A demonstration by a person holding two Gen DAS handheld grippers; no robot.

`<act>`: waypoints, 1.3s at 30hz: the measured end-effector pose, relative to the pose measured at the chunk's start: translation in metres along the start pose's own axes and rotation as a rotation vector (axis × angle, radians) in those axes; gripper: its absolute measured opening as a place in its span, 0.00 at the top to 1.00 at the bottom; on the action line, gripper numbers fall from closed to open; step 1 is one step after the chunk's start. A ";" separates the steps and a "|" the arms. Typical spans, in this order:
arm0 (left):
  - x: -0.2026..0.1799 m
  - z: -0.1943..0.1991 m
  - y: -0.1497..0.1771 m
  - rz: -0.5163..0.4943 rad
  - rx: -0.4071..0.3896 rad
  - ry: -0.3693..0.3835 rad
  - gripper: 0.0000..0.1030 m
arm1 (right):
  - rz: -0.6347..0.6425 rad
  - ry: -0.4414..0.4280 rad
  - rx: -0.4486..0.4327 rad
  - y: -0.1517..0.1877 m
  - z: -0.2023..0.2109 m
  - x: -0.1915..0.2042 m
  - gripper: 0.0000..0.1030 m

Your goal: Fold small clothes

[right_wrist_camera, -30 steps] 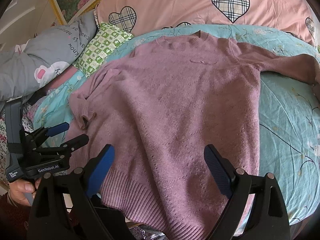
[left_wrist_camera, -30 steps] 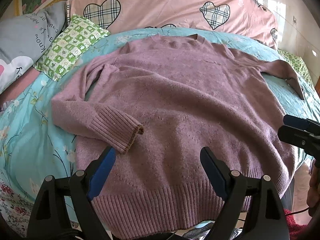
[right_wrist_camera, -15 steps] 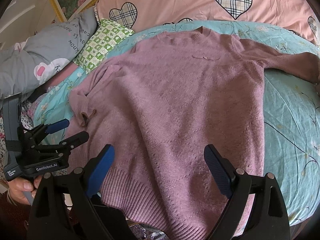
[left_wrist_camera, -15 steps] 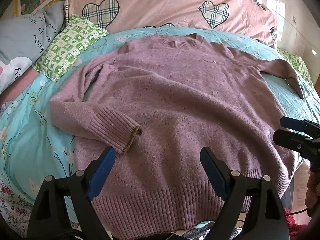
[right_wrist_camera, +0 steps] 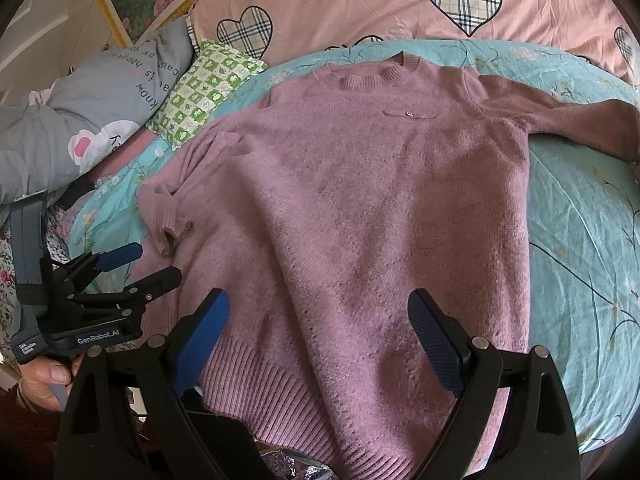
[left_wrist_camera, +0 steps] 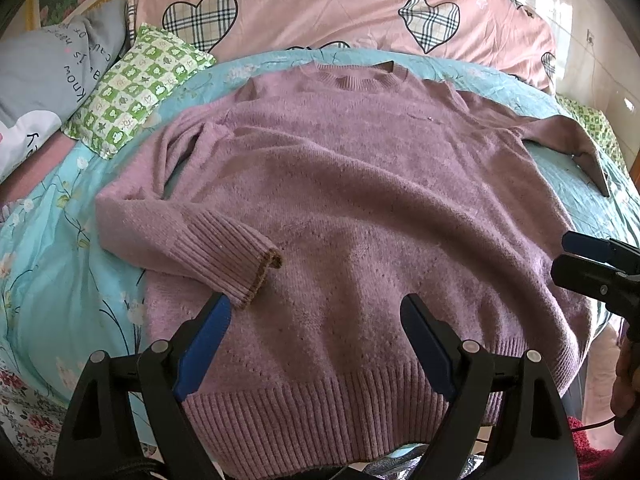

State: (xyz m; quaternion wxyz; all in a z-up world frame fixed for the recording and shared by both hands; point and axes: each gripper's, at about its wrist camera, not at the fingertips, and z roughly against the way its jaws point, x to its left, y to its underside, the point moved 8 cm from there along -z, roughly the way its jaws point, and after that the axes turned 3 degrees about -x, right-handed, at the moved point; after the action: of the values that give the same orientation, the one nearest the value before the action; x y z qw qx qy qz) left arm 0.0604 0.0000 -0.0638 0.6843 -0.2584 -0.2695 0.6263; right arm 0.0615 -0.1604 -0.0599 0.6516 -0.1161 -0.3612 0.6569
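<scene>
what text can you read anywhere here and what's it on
"GenRobot.AI": on the left gripper body, seen from the right wrist.
Small white label at that gripper's rear end: too small to read.
"know" and "is", upside down: on the grey pillow; the rest of its lettering is too distorted to read.
Sweater: no text visible.

**Mauve knit sweater spread flat, one sleeve folded in**

Sweater (left_wrist_camera: 360,208) is mauve-pink knit with ribbed hem, cuffs and crew collar. It lies front up and spread out on the teal floral bedsheet (left_wrist_camera: 52,248), collar toward the pink heart-print quilt (left_wrist_camera: 320,4), hem at the sheet's near edge. One sleeve is bent back, its ribbed cuff (left_wrist_camera: 236,264) resting on the body; the other sleeve (left_wrist_camera: 560,136) stretches out sideways over the sheet.
</scene>
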 end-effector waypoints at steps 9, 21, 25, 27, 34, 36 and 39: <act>-0.002 -0.007 0.002 0.010 0.024 0.018 0.15 | -0.037 -0.042 -0.006 0.000 0.000 0.001 0.12; -0.002 -0.024 -0.005 0.005 0.057 0.024 0.15 | -0.054 0.017 -0.067 -0.009 0.004 -0.035 0.12; -0.003 -0.028 -0.016 0.007 0.043 0.037 0.15 | -0.118 0.052 -0.078 -0.013 0.012 -0.065 0.15; -0.003 -0.029 -0.021 0.001 0.042 0.038 0.15 | -0.165 0.057 -0.089 -0.015 0.019 -0.080 0.15; -0.002 -0.040 -0.054 -0.021 0.041 0.045 0.15 | -0.257 0.243 -0.141 -0.029 0.060 -0.159 0.16; -0.001 -0.045 -0.068 -0.025 0.037 0.045 0.15 | -0.271 0.307 -0.159 -0.035 0.071 -0.182 0.16; -0.001 -0.054 -0.088 -0.031 0.033 0.049 0.15 | -0.272 0.438 -0.192 -0.047 0.094 -0.225 0.16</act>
State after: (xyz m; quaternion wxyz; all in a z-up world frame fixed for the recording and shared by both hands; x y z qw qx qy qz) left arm 0.1605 -0.0092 -0.0421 0.7045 -0.2581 -0.2463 0.6136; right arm 0.0674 -0.4079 -0.0348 0.7823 -0.2673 -0.2847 0.4854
